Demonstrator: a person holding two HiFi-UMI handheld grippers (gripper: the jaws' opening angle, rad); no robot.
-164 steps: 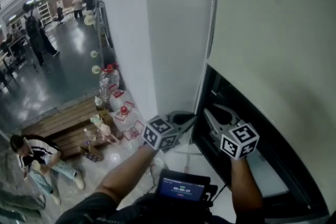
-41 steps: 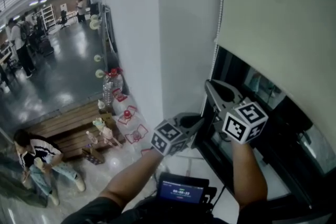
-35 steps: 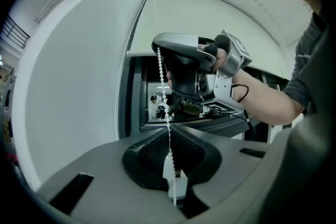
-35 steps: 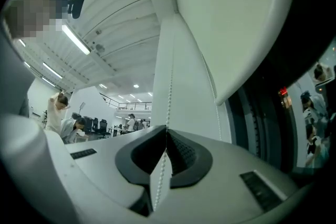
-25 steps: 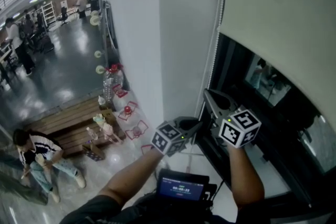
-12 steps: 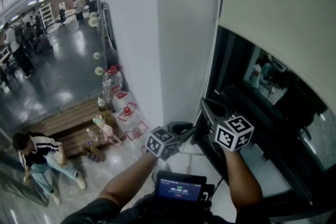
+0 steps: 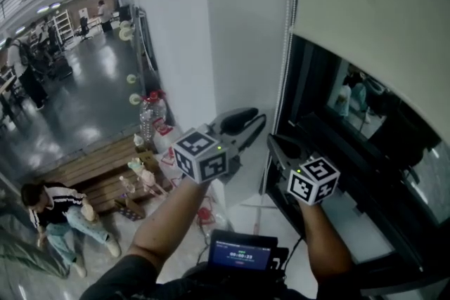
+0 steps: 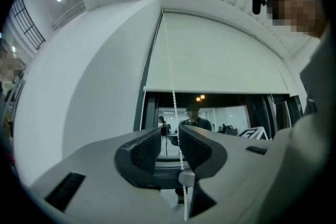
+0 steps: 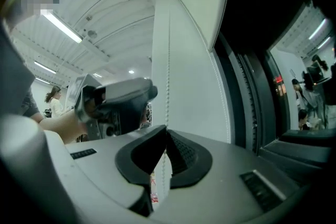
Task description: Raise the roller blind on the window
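The cream roller blind (image 7: 365, 3) covers the upper part of the dark window (image 7: 351, 123), its bottom edge slanting across the top right. Its white bead chain (image 7: 284, 74) hangs along the frame's left side. My right gripper (image 7: 271, 142) is shut on the bead chain (image 9: 168, 71), low by the sill. My left gripper (image 7: 253, 120) is higher and to the left, and its jaws are opening. In the left gripper view the bead chain (image 8: 170, 92) passes between the parted jaws of the left gripper (image 8: 169, 136), close to the right pad (image 8: 197, 144). The blind (image 8: 215, 55) is overhead.
A white pillar (image 7: 211, 31) stands left of the window. Below it are water bottles (image 7: 148, 112) and a wooden bench (image 7: 91, 172), with a person seated on the floor (image 7: 53, 211). A small screen device (image 7: 240, 249) is at my chest. The window sill (image 7: 351, 221) is under my right arm.
My left gripper has let go, spread its jaws and risen up the chain. The right gripper came down with the chain, and the blind's bottom edge is higher than before.
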